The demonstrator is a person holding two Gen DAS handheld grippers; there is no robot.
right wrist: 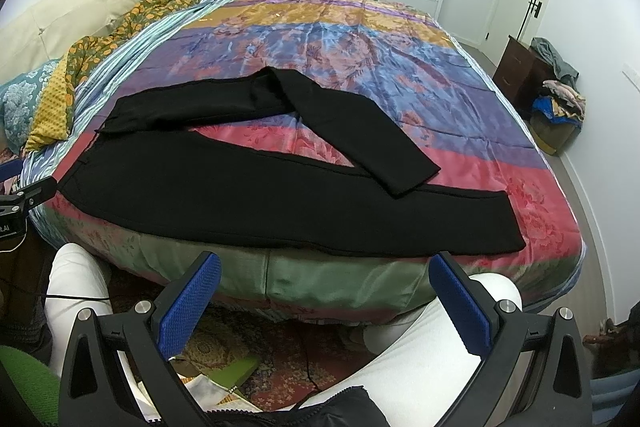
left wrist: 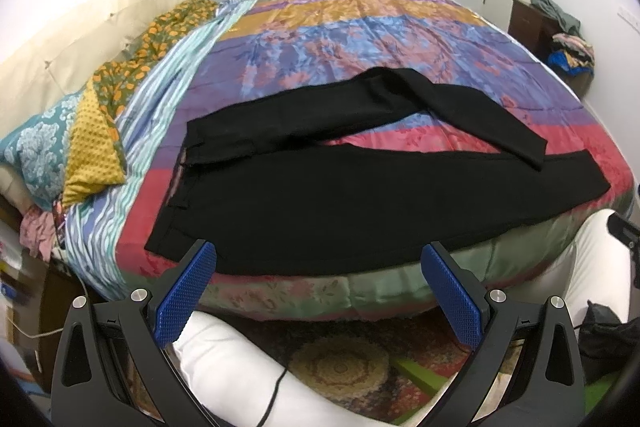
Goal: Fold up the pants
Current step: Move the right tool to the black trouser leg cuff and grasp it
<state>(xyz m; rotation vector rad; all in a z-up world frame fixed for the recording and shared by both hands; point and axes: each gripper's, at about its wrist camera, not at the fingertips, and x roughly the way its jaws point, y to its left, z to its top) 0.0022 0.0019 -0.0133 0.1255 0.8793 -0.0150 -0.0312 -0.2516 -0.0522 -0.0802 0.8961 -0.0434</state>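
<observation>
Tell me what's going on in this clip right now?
A person holding a gripper in each hand faces a bed with black pants spread along its near edge. One leg lies straight along the edge; the other bends back across it, its cuff resting on the straight leg. The left gripper and right gripper are both open, short of the pants and holding nothing. No fold has been made yet.

The room is bright with soft, even light. Edges bend round and go dark; the left side blurs.
</observation>
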